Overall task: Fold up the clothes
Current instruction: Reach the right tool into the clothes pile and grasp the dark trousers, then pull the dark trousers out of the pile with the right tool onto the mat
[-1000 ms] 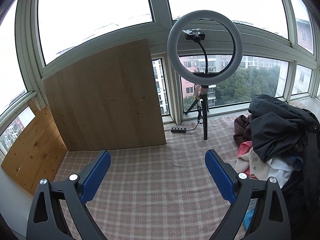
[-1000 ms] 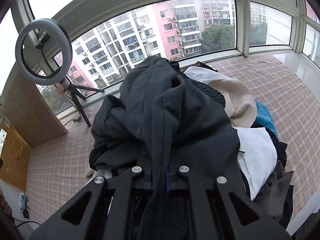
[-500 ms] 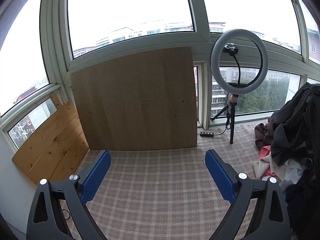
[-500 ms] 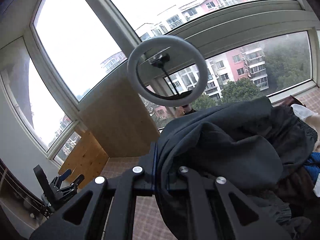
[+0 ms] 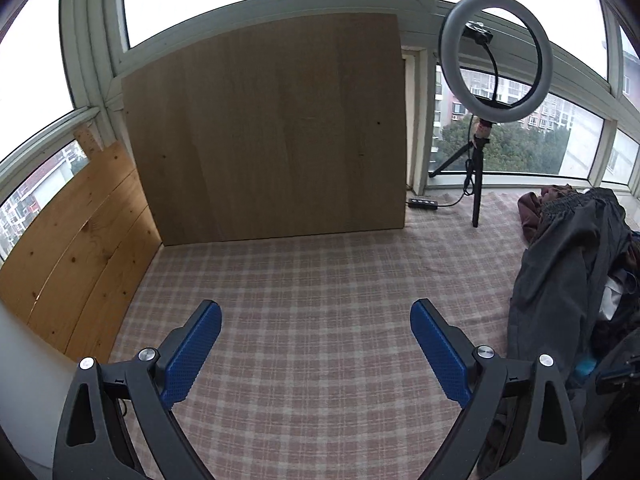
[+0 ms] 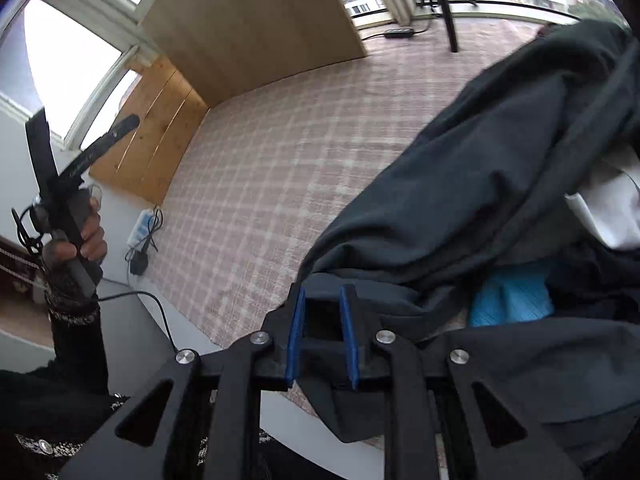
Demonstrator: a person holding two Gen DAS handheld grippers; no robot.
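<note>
Faint pale lettering along one finger of the left tool, too small and blurred to read; no other legible text anywhere.

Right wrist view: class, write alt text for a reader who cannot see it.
The right gripper, jaws slightly apart, sits at the edge of a dark grey garment draped from a clothes pile onto a pink checked cloth. At left, a hand holds the other gripper.

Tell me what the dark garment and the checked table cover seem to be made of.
Dark garment: thin matte woven fabric, probably synthetic or cotton blend; it drapes in soft folds without shine. Checked table cover: coarse woven cloth, likely cotton or linen; visible weave, dull pink-beige plaid.
</note>
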